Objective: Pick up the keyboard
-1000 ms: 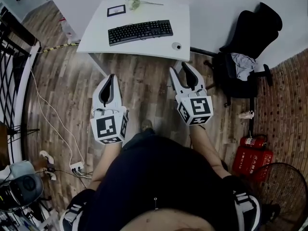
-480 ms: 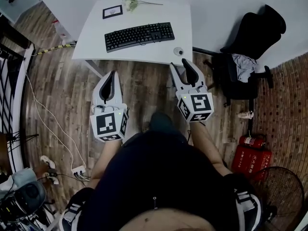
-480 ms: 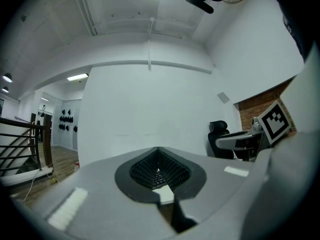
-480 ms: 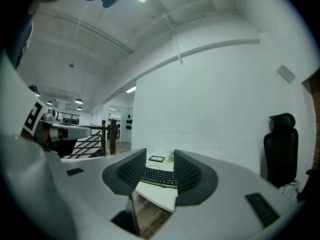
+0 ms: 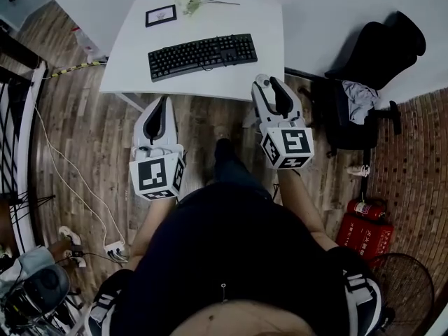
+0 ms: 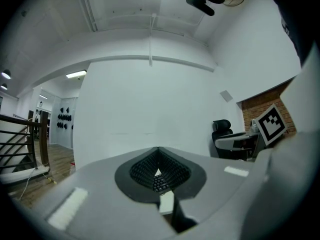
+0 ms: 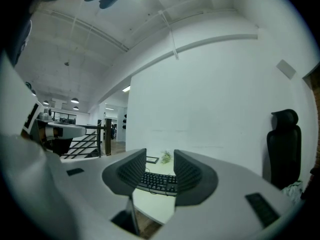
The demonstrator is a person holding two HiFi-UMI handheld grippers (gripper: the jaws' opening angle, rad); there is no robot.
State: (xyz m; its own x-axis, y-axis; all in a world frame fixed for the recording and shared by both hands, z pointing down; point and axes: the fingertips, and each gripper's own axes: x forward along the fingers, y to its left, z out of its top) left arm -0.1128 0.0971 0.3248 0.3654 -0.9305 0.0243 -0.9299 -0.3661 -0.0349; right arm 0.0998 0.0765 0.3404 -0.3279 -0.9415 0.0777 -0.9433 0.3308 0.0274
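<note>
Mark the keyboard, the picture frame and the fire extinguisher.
keyboard (image 5: pixel 203 57): head view, middle of the key field.
picture frame (image 5: pixel 161 15): head view, centre of the frame.
fire extinguisher (image 5: pixel 365 209): head view, red cylinder body.
</note>
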